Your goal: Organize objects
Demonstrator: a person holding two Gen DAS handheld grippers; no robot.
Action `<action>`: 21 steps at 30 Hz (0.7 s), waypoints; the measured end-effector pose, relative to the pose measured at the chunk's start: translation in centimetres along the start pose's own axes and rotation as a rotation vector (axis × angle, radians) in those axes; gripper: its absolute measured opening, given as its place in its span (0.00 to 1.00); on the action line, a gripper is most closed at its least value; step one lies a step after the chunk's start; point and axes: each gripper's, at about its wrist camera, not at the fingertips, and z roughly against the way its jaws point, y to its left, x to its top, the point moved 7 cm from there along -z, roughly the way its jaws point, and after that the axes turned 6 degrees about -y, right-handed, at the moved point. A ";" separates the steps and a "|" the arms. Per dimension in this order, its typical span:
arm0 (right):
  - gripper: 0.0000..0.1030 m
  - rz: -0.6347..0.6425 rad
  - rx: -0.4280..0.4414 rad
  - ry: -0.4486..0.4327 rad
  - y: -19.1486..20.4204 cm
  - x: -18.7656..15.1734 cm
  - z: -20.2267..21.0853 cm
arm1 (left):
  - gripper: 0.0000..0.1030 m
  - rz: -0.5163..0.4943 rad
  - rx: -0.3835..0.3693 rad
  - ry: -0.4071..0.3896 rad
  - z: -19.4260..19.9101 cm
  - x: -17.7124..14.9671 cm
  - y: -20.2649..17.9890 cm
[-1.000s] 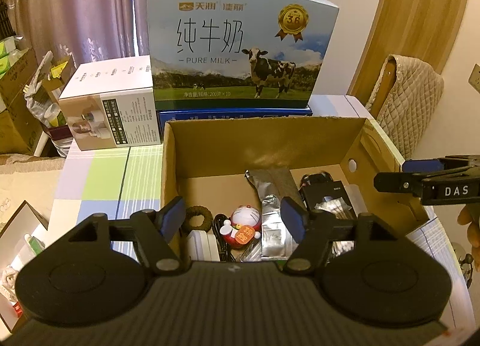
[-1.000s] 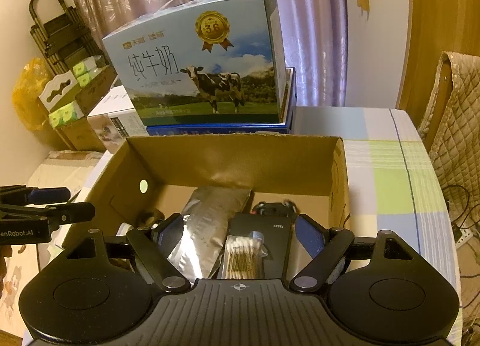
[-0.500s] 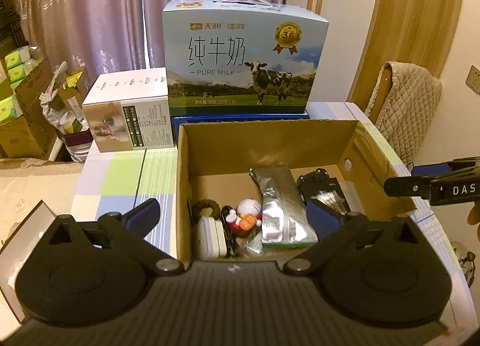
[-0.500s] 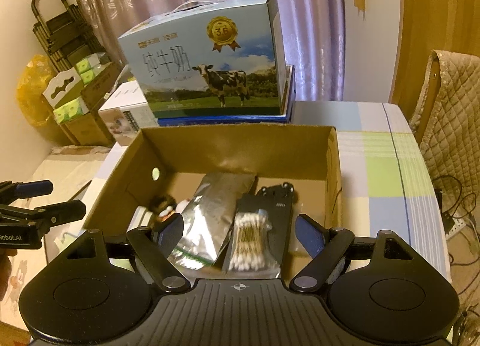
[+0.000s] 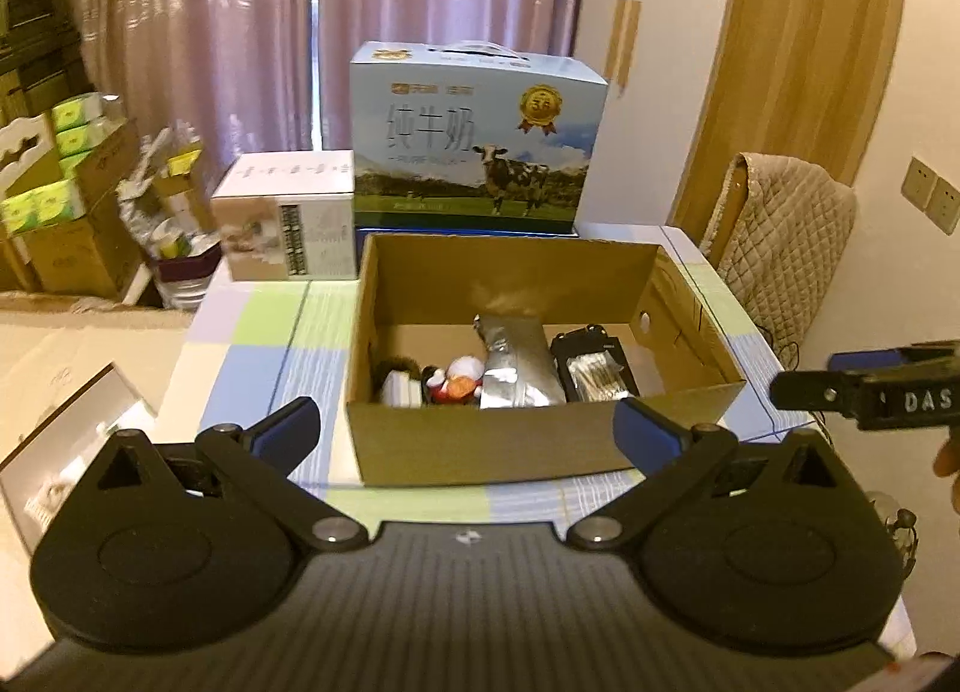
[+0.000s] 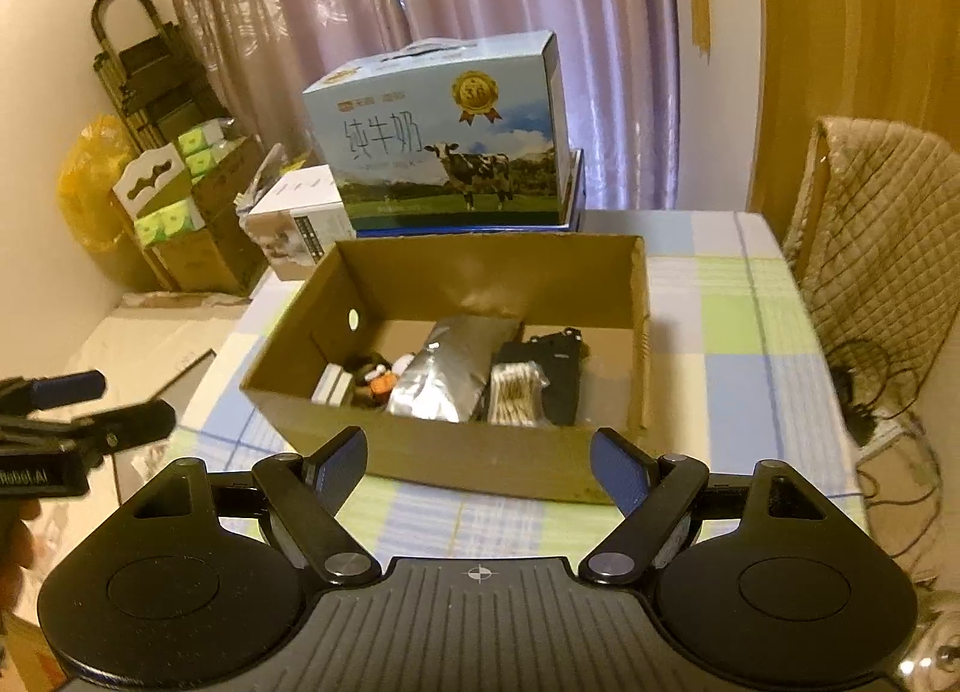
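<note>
1. Blue-padded and spread wide, the left gripper [image 5: 465, 431] fills the lower half of the left wrist view with nothing between its fingers; it hangs in front of the near wall of the cardboard box [image 5: 480, 443], not inside it.
2. The right gripper [image 6: 479, 461] is likewise wide open and empty, low in the right wrist view, short of the box's near wall [image 6: 456, 455]. Each tool also shows at the edge of the other's view, so the two flank the box from either side, which looks like a stand-off pose with no grasp in hand.
3. Inside the box, at the centre of both frames, the items lie side by side in a row along the near wall: a white block [image 5: 401, 388] at the left, then a small red-and-white figurine [image 5: 459, 379], a silver foil pouch [image 5: 516, 362] lying flat, and a pack of cotton swabs [image 6: 516, 386] resting on a black item [image 6: 561, 377]. Laid flat and not piled, each stays visible and easy to reach.
4. The box sits on a checked tablecloth [image 6: 744, 344], where no loose items are in view, so the sorting looks finished or nearly so.
5. Behind it, toward the upper centre, a milk carton case [image 5: 477, 152] and a white box [image 5: 288, 212] stand against the curtain, apart from the work.
</note>
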 end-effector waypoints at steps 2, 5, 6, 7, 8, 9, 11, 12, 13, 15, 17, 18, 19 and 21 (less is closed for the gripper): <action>0.77 0.009 -0.007 -0.009 0.4 -0.6 1.4 | 0.99 0.007 0.007 -0.002 1.6 -0.4 -0.1; 0.77 -0.002 -0.018 -0.018 0.8 -1.7 3.2 | 0.99 0.017 0.010 -0.003 3.8 -1.2 -0.4; 0.77 -0.005 -0.018 -0.018 1.1 -2.1 3.7 | 0.99 0.013 0.012 -0.004 4.6 -1.5 -0.5; 0.77 -0.005 -0.020 -0.021 1.4 -2.5 4.2 | 0.99 0.007 0.018 -0.007 5.2 -1.7 -0.7; 0.77 -0.002 -0.021 -0.026 1.7 -2.9 4.8 | 0.99 -0.002 0.025 -0.013 5.9 -1.9 -0.8; 0.77 0.002 -0.021 -0.028 1.9 -3.3 5.3 | 0.99 -0.008 0.030 -0.015 6.5 -2.2 -1.0; 0.77 0.004 -0.024 -0.031 2.3 -4.1 6.4 | 0.99 -0.009 0.029 -0.023 7.7 -2.6 -1.3; 0.77 0.004 -0.024 -0.032 2.4 -4.5 6.9 | 0.99 -0.005 0.027 -0.026 8.2 -2.8 -1.3; 0.77 -0.002 -0.023 -0.034 2.6 -4.9 7.5 | 0.99 -0.002 0.029 -0.031 8.9 -3.1 -1.5; 0.77 -0.020 -0.010 -0.040 2.7 -5.7 8.7 | 0.99 -0.006 0.035 -0.037 10.0 -3.8 -1.7; 0.77 -0.023 -0.015 -0.051 2.8 -6.4 9.9 | 0.99 -0.004 0.040 -0.035 10.8 -4.6 -1.9; 0.77 -0.025 -0.022 -0.055 2.8 -6.8 10.4 | 0.99 0.000 0.040 -0.032 11.3 -5.2 -2.1; 0.77 -0.027 -0.025 -0.057 2.8 -7.2 10.9 | 0.99 0.004 0.040 -0.029 11.6 -5.6 -2.2; 0.77 -0.031 -0.034 -0.059 2.7 -7.9 11.7 | 0.99 0.010 0.045 -0.024 12.2 -6.4 -2.4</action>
